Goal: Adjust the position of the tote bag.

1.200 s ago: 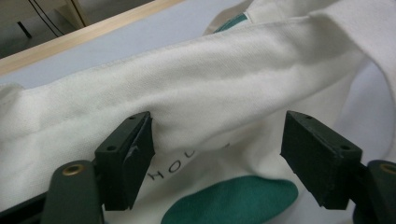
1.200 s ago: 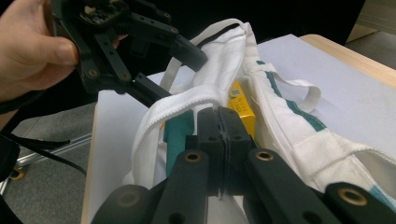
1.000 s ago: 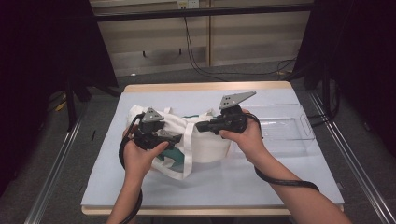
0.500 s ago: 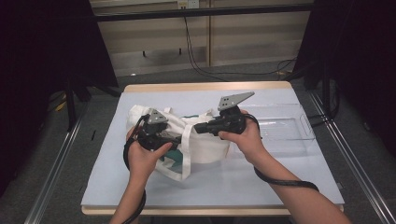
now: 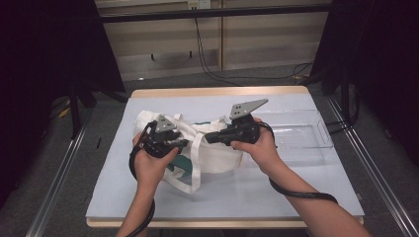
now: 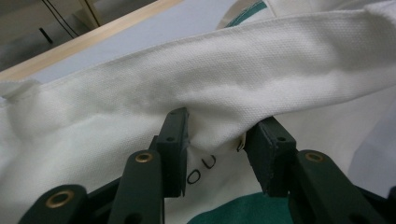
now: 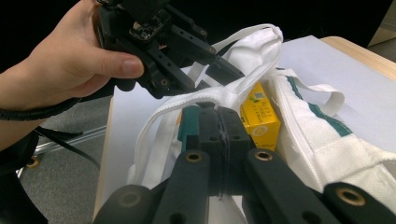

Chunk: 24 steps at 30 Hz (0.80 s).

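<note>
White tote bag (image 5: 212, 148) flat, long axis across the table (image 5: 296, 197), mouth leftward.

The high view looks forward and down from above the person's side onto the whole table (image 5: 296, 197), with both forearms coming in from the bottom edge. The left gripper view sits very close, looking along its black jaws at the hem of the white tote bag (image 6: 233, 84), the table's wooden edge behind. The right gripper view looks along its own jaws across the same tote bag (image 7: 327, 140) toward the left gripper (image 7: 229, 70) in its hand, near at hand. All three views share the bag's open rim.
</note>
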{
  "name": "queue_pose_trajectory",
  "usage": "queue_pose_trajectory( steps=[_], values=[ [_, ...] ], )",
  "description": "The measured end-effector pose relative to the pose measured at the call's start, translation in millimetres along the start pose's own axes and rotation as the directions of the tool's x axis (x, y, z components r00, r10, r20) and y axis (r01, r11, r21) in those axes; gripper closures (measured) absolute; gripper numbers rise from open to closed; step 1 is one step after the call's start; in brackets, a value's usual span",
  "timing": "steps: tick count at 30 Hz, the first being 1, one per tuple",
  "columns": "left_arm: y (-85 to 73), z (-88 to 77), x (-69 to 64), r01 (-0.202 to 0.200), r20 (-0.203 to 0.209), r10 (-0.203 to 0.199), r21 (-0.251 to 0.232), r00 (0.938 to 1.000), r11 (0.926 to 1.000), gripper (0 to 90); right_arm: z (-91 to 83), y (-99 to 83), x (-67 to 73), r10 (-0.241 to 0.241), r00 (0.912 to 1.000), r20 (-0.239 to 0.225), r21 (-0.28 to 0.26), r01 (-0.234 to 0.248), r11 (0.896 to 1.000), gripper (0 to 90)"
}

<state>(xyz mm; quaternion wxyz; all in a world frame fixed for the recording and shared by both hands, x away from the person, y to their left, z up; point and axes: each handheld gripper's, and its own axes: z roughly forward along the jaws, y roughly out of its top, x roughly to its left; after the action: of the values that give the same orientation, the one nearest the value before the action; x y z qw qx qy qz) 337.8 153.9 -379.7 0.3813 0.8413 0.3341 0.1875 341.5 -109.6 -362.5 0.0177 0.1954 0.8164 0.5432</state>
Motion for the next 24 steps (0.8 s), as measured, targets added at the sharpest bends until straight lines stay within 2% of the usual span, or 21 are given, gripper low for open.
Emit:
queue_pose_trajectory(
  steps=[2,3,5,6,10,11,12,14,16,20,21,24],
  values=[
    [-0.8,-0.2,1.2,-0.006,0.011,0.006,0.0,0.9999,1.0,68.4,0.4,-0.4,-0.2,0.001,1.0,0.002,-0.001,-0.001,1.0,89.0],
    [-1.7,0.1,1.3,0.001,0.019,-0.001,-0.015,0.9998,0.9999,76.8,1.6,-1.2,-0.3,-0.001,1.0,0.002,-0.002,0.001,1.0,89.0],
    [-2.3,0.3,1.3,-0.003,0.024,0.004,-0.019,0.9997,0.9998,79.9,2.0,-1.4,-0.2,0.001,1.0,0.002,-0.007,-0.001,1.0,89.0],
    [-2.3,-0.8,1.4,-0.01,0.027,0.011,-0.014,0.9996,0.9999,85.4,2.9,-1.1,1.0,-0.003,1.0,0.009,-0.007,0.003,1.0,89.0],
    [-4.4,-2.5,0.7,0.003,0.035,-0.002,-0.026,0.9994,0.9997,87.8,2.8,-0.7,1.7,0.0,0.9999,0.017,-0.013,0.0,1.0,88.7],
    [-5.1,-3.7,1.7,-0.012,0.042,0.013,-0.02,0.999,0.9997,88.3,1.1,-0.9,0.9,0.016,0.9994,0.03,-0.023,-0.015,1.0,88.1],
    [-6.8,-4.6,1.2,-0.009,0.041,0.01,-0.031,0.9991,0.9995,88.3,0.4,-0.9,0.1,0.018,0.9993,0.032,-0.024,-0.017,1.0,87.4],
    [-8.1,-6.7,0.2,-0.005,0.043,0.007,-0.03,0.999,0.9995,88.4,-2.5,0.3,-1.5,0.028,0.9983,0.051,-0.02,-0.027,0.999,83.2],
    [-8.9,-8.3,0.1,-0.011,0.04,0.012,-0.026,0.9991,0.9996,88.4,-3.8,1.0,-2.1,0.03,0.9983,0.05,-0.021,-0.029,0.999,80.7],
    [-12.5,-12.9,-1.5,-0.026,0.047,0.028,-0.038,0.9985,0.999,88.4,-16.1,8.7,-7.1,0.037,0.9951,0.092,-0.025,-0.035,0.999,68.5],
    [-12.5,-12.9,-1.5,-0.026,0.047,0.028,-0.038,0.9985,0.999,88.4,-16.1,8.7,-7.1,0.037,0.9951,0.092,-0.025,-0.035,0.999,68.5],
    [-14.2,-14.5,-0.5,-0.028,0.056,0.031,-0.043,0.9979,0.9987,88.4,-24.0,15.3,-16.1,0.041,0.9873,0.153,-0.007,-0.04,0.999,63.1]
  ],
)
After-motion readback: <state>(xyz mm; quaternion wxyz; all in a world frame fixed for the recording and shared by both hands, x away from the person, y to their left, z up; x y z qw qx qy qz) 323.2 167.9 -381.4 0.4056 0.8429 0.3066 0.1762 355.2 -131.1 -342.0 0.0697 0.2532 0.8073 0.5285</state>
